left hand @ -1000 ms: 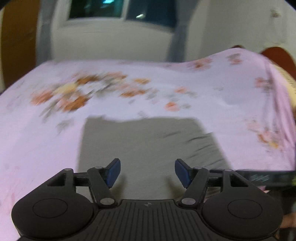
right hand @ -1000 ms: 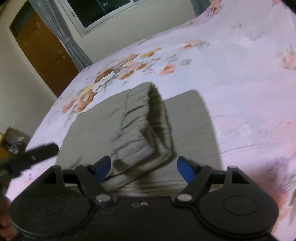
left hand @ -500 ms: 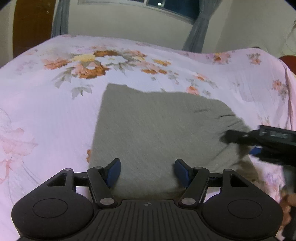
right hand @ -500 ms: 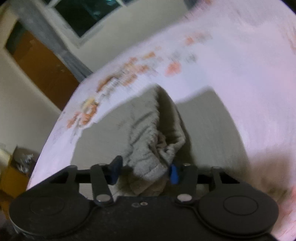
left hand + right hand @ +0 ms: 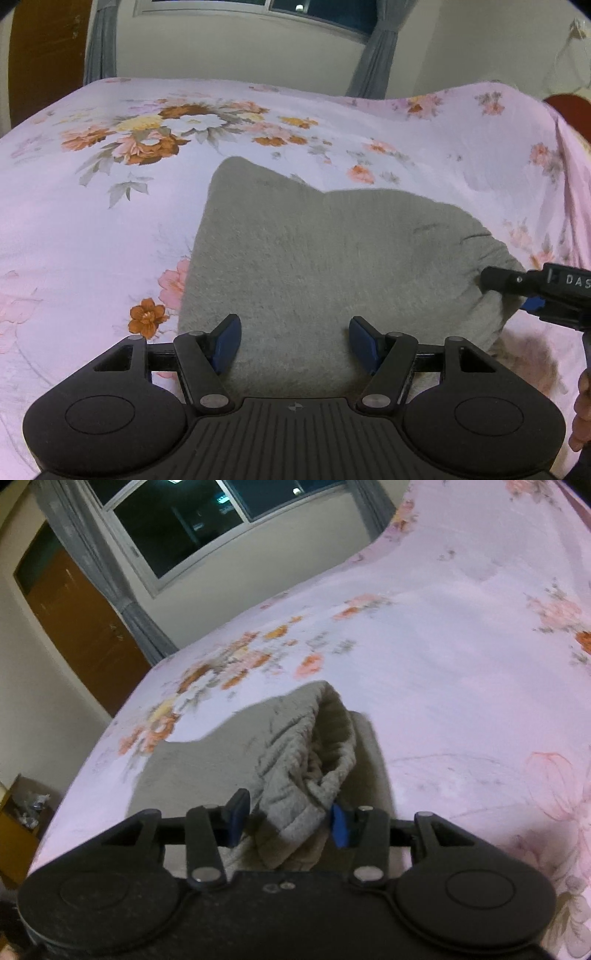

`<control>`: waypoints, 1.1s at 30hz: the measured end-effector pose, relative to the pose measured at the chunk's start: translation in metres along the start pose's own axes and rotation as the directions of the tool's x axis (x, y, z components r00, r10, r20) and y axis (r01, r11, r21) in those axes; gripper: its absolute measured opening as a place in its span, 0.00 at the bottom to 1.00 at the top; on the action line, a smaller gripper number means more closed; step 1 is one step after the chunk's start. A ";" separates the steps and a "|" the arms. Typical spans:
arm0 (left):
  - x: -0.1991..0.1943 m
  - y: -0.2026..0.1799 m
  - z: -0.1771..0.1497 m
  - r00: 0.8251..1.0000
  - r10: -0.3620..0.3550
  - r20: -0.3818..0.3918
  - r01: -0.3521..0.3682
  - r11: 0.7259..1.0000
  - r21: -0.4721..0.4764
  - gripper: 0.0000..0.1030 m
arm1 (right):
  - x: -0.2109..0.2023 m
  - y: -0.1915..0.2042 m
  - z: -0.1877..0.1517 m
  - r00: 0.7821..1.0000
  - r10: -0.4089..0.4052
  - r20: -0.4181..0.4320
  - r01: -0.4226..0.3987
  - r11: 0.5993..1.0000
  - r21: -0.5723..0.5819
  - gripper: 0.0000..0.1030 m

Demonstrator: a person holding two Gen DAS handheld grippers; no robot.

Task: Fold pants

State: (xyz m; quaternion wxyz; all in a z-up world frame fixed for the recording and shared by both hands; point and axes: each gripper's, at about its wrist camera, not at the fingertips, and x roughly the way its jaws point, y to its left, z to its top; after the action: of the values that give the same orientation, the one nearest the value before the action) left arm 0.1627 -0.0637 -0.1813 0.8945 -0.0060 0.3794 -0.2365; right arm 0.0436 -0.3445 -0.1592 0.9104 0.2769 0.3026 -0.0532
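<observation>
Though folded flat, grey pants (image 5: pixel 317 258) w/ bunched waistband (image 5: pixel 314 760).

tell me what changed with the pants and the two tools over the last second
The right tool closed from wide open onto the bunched waistband end of the grey pants and now grips it, lifted off the folded part. The left tool came down closer to the pants, jaws open as before and empty. The folded pants stayed flat on the floral bedsheet.

The pants (image 5: pixel 325 266) are plain grey-olive. The bed sheet (image 5: pixel 92 229) is pale pink, printed with orange, brown, yellow and white flowers. Both claws are black with blue pads (image 5: pixel 227 341). Far off, grey curtains (image 5: pixel 110 572) flank a brown door (image 5: pixel 77 627).
</observation>
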 end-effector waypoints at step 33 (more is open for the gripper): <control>0.015 -0.022 0.014 0.998 -0.001 -0.065 0.008 0.993 0.115 0.63 | 0.020 0.043 -0.005 0.990 -0.119 -0.071 0.091 0.942 -0.322 0.44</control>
State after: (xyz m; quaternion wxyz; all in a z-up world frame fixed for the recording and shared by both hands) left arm 0.1717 -0.0914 -0.1774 0.8800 0.0525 0.3940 -0.2600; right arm 0.0688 -0.3038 -0.1540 0.9245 0.1120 0.3621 -0.0397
